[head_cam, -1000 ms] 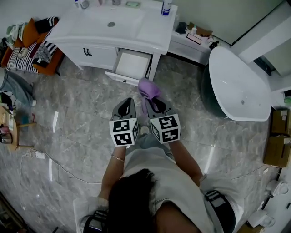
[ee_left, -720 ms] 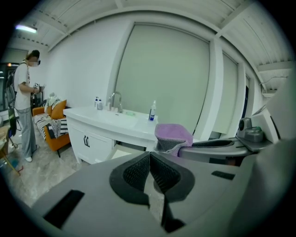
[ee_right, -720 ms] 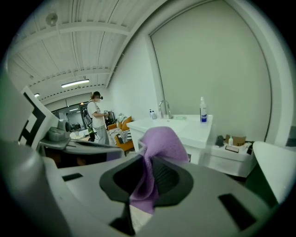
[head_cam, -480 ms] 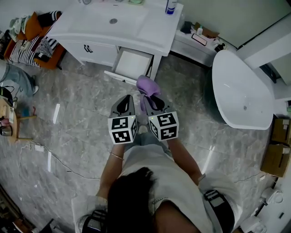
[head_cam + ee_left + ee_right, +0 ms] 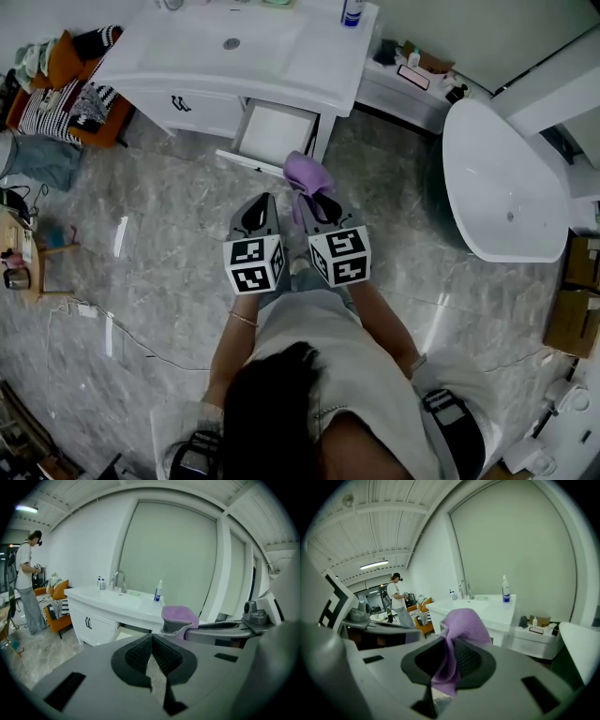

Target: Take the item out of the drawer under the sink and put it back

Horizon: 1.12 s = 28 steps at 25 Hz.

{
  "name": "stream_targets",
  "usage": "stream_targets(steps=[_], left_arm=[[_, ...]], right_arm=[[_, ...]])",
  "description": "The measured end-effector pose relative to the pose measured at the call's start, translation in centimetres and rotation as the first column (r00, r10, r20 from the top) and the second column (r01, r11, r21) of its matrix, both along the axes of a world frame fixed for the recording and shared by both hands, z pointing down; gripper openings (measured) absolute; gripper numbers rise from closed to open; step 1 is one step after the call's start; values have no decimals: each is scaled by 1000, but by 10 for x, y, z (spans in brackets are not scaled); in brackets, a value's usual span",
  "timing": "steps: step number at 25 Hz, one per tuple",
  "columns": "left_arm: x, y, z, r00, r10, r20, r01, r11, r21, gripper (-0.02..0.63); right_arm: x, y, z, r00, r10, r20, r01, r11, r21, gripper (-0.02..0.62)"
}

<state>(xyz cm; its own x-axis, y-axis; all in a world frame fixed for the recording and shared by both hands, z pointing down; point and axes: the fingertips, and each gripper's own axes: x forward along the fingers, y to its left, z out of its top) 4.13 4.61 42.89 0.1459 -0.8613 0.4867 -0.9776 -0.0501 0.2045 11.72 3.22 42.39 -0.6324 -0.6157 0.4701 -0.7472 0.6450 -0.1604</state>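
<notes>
A purple cloth (image 5: 307, 174) hangs bunched from my right gripper (image 5: 310, 199), whose jaws are shut on it; in the right gripper view the cloth (image 5: 457, 641) drapes between the dark pads. It hovers just in front of the open white drawer (image 5: 274, 134) under the white sink counter (image 5: 234, 56). My left gripper (image 5: 260, 208) sits beside it on the left, jaws shut with nothing between them (image 5: 151, 654). In the left gripper view the cloth (image 5: 179, 618) shows on the right, above the other gripper's body.
A white bathtub (image 5: 502, 183) stands to the right. A low shelf (image 5: 403, 84) with small items sits beside the vanity. An orange chair with striped cushions (image 5: 66, 94) is at the left. A spray bottle (image 5: 352, 11) stands on the counter. A person (image 5: 26, 588) stands far left.
Both grippers have edged forward toward the open drawer, the purple cloth travelling with the right one. Jaw states look the same.
</notes>
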Motion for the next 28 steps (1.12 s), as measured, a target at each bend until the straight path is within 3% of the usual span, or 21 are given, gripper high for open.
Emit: stream_targets(steps=[16, 28], left_arm=[[-54, -91, 20, 999, 37, -24, -37, 999, -34, 5], [-95, -153, 42, 994, 77, -77, -84, 992, -95, 5]], right_arm=[[-54, -83, 16, 998, 12, -55, -13, 1000, -26, 72], [-106, -141, 40, 995, 15, -102, -26, 993, -112, 72]])
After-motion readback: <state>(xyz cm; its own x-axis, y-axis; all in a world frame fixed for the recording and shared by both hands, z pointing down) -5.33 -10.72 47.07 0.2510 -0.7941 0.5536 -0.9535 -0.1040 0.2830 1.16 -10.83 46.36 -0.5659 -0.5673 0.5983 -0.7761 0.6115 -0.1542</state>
